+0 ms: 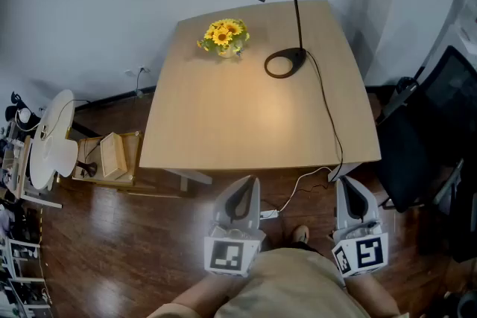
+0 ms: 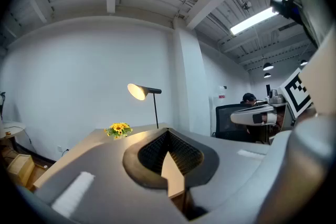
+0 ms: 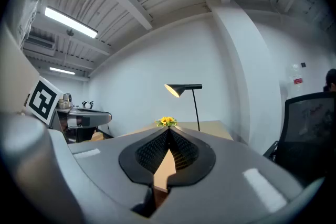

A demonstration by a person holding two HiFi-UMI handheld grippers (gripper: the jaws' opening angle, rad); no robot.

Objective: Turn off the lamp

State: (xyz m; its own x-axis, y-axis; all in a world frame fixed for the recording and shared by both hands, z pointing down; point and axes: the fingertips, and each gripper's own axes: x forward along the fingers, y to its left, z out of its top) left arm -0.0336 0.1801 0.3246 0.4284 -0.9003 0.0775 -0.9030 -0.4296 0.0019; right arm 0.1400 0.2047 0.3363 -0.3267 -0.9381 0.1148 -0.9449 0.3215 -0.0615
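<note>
In the head view, I see the left gripper (image 1: 248,184) and the right gripper (image 1: 346,186) held low at the bottom of the frame, over the wooden floor (image 1: 112,234) on the near side of the table (image 1: 223,123). Neither touches the table edge. The lamp (image 1: 298,11) stands at the far right of the tabletop, well apart from both grippers. Its ring base rests on the wood, and its dark cone shade reaches left toward the sunflower bunch (image 1: 223,36). A warm patch of light lies on the tabletop. The lamp cord (image 1: 328,123) runs from the base over the near edge, down toward the floor between the grippers. In the left gripper view, the jaws stand closed, tips meeting, with nothing held between them. The lamp (image 2: 155,107) rises far ahead above the tips and slightly to their left, with the inside of its shade glowing. The sunflower bunch (image 2: 118,129) sits to its left. In the right gripper view, the jaws are likewise closed tip to tip and empty. The lamp (image 3: 197,107) stands far ahead, just right of the jaw line, its shade lit. The sunflower bunch (image 3: 167,121) appears directly above the tips.
</note>
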